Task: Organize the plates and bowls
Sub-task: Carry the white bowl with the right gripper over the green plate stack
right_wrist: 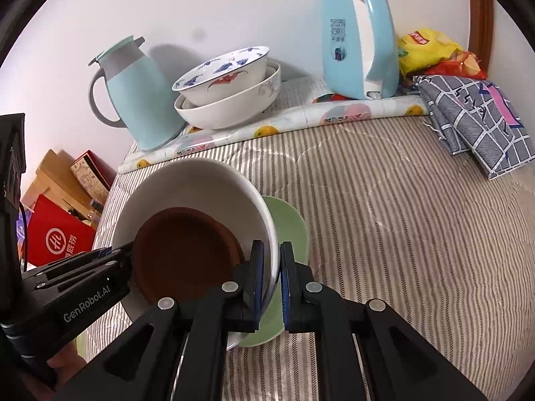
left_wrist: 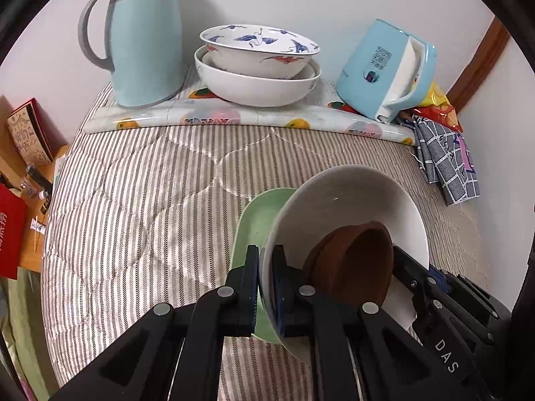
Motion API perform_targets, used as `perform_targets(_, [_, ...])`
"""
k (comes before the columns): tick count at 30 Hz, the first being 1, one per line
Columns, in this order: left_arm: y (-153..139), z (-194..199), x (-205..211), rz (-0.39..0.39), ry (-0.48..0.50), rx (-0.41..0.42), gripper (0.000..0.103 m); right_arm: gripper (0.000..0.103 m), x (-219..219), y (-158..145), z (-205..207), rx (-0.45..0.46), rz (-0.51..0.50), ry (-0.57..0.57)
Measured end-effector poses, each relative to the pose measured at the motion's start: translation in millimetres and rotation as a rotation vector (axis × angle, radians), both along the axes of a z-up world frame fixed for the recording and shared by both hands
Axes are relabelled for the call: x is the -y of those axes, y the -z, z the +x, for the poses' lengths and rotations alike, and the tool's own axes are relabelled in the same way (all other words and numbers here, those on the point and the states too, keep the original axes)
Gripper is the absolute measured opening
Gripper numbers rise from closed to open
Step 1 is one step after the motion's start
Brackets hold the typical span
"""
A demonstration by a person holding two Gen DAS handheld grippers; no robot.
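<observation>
A large white bowl (left_wrist: 347, 200) (right_wrist: 194, 187) with a small brown bowl (left_wrist: 354, 264) (right_wrist: 184, 254) inside it hangs over a pale green plate (left_wrist: 254, 220) (right_wrist: 289, 230) on the striped quilt. My left gripper (left_wrist: 265, 284) is shut on the white bowl's left rim. My right gripper (right_wrist: 271, 274) is shut on its opposite rim. Each gripper shows in the other's view, the right gripper (left_wrist: 434, 287) and the left gripper (right_wrist: 83, 274). At the back a crane-patterned bowl (left_wrist: 259, 46) (right_wrist: 224, 73) sits nested in a white bowl (left_wrist: 257, 83) (right_wrist: 230, 103).
A light blue thermos jug (left_wrist: 140, 36) (right_wrist: 133, 93) and a blue kettle (left_wrist: 384, 70) (right_wrist: 359, 43) flank the stacked bowls on a fruit-print mat (left_wrist: 234, 117). A checked cloth (left_wrist: 444, 160) (right_wrist: 474, 120) and snack bags (right_wrist: 431, 50) lie at right. Boxes (left_wrist: 26, 133) stand left of the bed.
</observation>
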State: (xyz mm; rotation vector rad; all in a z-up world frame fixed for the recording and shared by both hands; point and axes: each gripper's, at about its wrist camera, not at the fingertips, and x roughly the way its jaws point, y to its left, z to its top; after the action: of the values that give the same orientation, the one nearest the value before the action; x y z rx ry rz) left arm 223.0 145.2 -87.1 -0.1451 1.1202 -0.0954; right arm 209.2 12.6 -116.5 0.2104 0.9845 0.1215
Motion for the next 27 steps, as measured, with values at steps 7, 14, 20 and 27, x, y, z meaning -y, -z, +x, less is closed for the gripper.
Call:
perform_targets(7, [11.4, 4.2, -6.4, -0.005, -0.006, -0.023, 0.008, 0.009, -6.1, 10.5, 6.6, -0.028, -0.006, -0.012])
perform_targets(14, [25.2, 10.4, -5.8, -0.015, 0.001, -0.054, 0.008, 0.009, -7.2, 22.2, 13.6, -0.067, -0.022, -0.013])
perform_targets(20, [35.9, 17.0, -3.9, -0.023, 0.005, -0.074, 0.009, 0.009, -3.3, 34.6, 20.0, -0.102, -0.018, -0.007])
perform_targets(27, [39.0, 22.5, -5.4, -0.041, 0.012, -0.080, 0.009, 0.011, 0.3, 35.3, 23.4, -0.097, 0.004, -0.013])
